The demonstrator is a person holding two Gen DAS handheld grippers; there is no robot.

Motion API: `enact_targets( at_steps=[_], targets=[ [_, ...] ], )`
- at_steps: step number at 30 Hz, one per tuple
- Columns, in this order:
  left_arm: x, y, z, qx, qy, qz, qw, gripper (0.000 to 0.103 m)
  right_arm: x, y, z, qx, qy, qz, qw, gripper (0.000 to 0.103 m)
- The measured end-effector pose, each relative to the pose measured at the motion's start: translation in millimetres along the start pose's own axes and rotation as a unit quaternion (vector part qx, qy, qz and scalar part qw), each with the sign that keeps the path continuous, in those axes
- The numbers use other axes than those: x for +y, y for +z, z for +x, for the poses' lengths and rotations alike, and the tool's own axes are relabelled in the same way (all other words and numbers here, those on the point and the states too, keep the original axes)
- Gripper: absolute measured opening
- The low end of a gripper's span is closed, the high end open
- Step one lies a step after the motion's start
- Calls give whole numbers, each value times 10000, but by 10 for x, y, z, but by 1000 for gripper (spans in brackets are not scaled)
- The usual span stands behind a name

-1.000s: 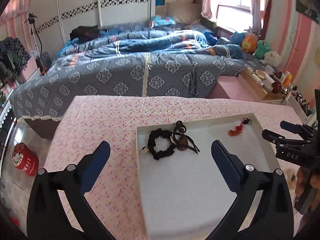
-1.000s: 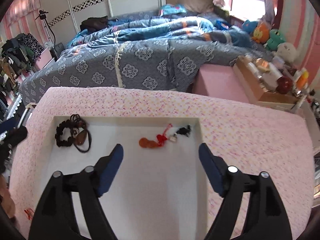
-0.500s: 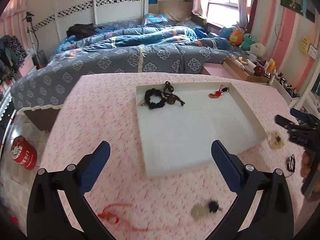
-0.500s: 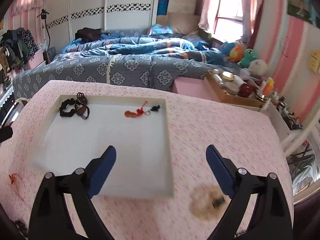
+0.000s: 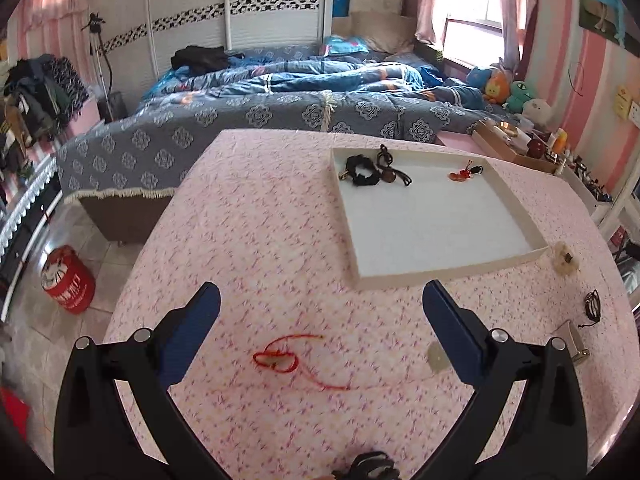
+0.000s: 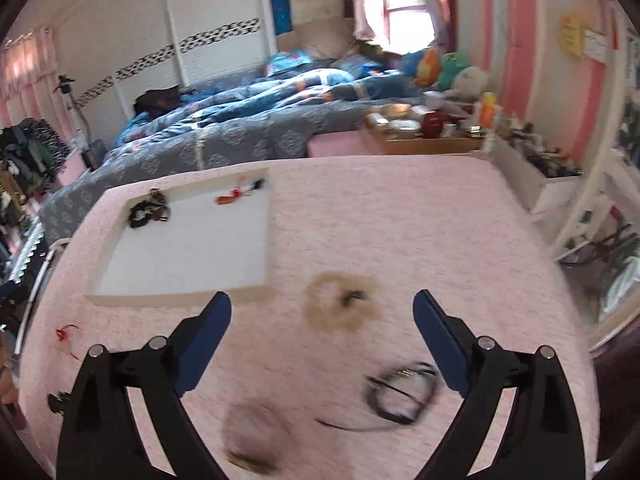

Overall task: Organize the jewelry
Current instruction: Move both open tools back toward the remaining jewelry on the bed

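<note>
A white tray [image 5: 516,204] lies on the pink tablecloth and holds a black bracelet [image 5: 362,172], a dark pendant cord [image 5: 394,170] and a red charm [image 5: 464,172]. My left gripper [image 5: 320,324] is open and empty, just above a red string bracelet [image 5: 280,360] on the cloth. My right gripper [image 6: 322,330] is open and empty over the cloth, near a beige scrunchie [image 6: 342,306] and a black cord necklace [image 6: 400,396]. The tray [image 6: 180,294] shows at the left in the right wrist view. A blurred round piece [image 6: 252,436] lies at the front.
A bed with a blue patterned cover [image 5: 260,120] stands behind the table. A red tin [image 5: 68,284] stands on the floor at left. A wooden box with bottles [image 6: 424,136] is at the back right. Small pieces [image 5: 592,304] lie at the table's right edge.
Both grippers have pulled back from over the tray toward the table's near side. The loose jewelry on the cloth has come into view. Both stay open.
</note>
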State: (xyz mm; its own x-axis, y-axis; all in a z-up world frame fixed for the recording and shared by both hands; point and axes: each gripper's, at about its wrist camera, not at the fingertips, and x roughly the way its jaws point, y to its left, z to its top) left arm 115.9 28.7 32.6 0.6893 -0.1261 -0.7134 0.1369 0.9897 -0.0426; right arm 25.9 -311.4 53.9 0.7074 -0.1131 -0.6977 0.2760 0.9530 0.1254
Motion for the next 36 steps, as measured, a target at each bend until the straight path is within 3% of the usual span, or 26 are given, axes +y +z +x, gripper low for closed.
enact_targets(
  at_steps=[10,14,32,36],
  targets=[
    [207,-162,40,19,304,-130,9995,100,-368,-272,71,248,-4,572,9981,92],
    [278,-233,99,70,253,-172,9995,100,-401,-355,161,295,-5,715,9970,92],
    [324,-445,348,323,192,-106,9992,100,-219,-685,353,749,110,429,9962,92],
    [332,-461,361,363,25,-133,9992,100,-165,-742,392,879,257,350,9952,92]
  ],
)
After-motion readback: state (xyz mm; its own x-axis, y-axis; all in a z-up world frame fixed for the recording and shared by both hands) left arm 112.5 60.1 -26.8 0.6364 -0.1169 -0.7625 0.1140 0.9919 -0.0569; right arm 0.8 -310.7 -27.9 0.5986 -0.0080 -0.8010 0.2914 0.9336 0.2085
